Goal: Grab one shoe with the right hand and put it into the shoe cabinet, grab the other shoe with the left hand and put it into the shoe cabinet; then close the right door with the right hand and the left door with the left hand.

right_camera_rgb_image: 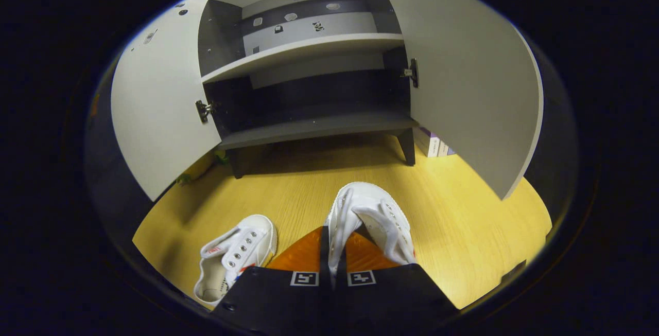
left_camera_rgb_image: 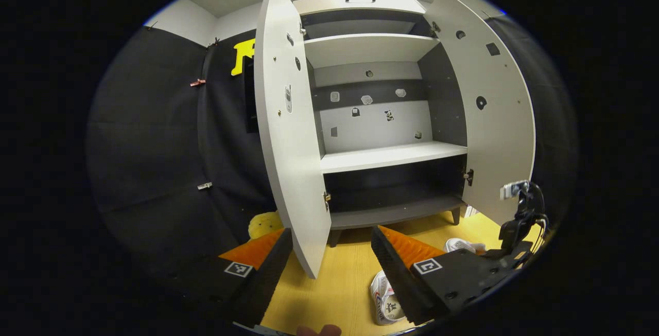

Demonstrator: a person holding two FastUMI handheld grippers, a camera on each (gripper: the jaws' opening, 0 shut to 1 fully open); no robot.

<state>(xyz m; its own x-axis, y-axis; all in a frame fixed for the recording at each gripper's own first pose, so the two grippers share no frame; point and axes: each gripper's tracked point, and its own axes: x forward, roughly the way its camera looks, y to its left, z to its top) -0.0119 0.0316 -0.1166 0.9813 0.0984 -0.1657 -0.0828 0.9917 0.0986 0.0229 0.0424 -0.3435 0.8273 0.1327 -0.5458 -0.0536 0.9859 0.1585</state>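
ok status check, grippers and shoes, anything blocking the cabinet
Right gripper shut on one white shoe. Left gripper open, holding nothing. Second shoe on the floor. Both cabinet doors open, bottom shelf unobstructed.

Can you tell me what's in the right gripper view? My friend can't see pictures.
The right gripper is shut on the side of a white shoe on a yellow wooden floor. A second white shoe lies to its left, before a shoe cabinet with both doors open.
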